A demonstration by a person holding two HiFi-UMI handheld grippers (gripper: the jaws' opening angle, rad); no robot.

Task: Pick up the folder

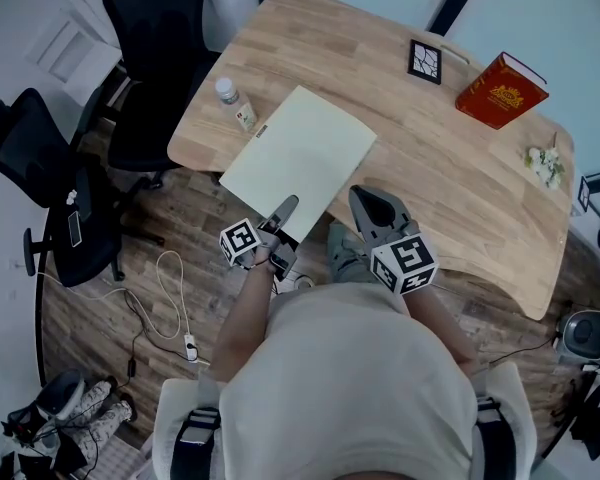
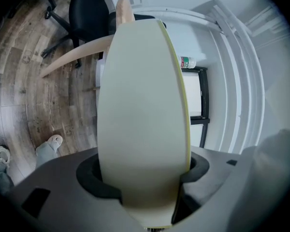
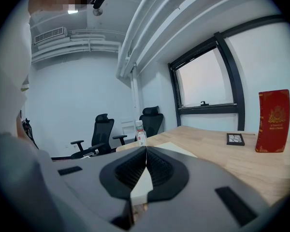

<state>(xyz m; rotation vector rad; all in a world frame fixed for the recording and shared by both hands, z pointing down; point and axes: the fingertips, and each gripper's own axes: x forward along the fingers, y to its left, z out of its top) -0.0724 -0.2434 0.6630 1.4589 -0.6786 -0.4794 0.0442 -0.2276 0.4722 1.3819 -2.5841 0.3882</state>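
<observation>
Grey plastic and black padding make up the left gripper (image 1: 285, 211), nearest of all, and its jaws are closed down on the near edge of the folder (image 1: 300, 153). The pale cream sheet fills the gap between the pads in the left gripper view. That near corner overhangs the table's edge, which is likely why the grip was taken there: a jaw can pass beneath the folder without scraping wood. The right gripper (image 1: 360, 198) hangs just beside the folder's right edge with its pads pressed together and nothing between them. I judge it a spare hand for now, ready to steady the far side if the sheet sags.

Most of the folder lies flat on the light wooden table (image 1: 450, 168), angled across its near-left corner. A small water bottle (image 1: 232, 98) lies just beyond the folder's far-left edge, close enough to be nudged in a careless lift. A small black-framed picture (image 1: 425, 60) and a red book (image 1: 500, 90) sit well apart at the far side.

Beyond are two black office chairs (image 1: 155, 58), a dark plank floor (image 1: 110, 308) with a loose white cable (image 1: 170, 298), white walls and a dark-framed window (image 3: 208, 81).
</observation>
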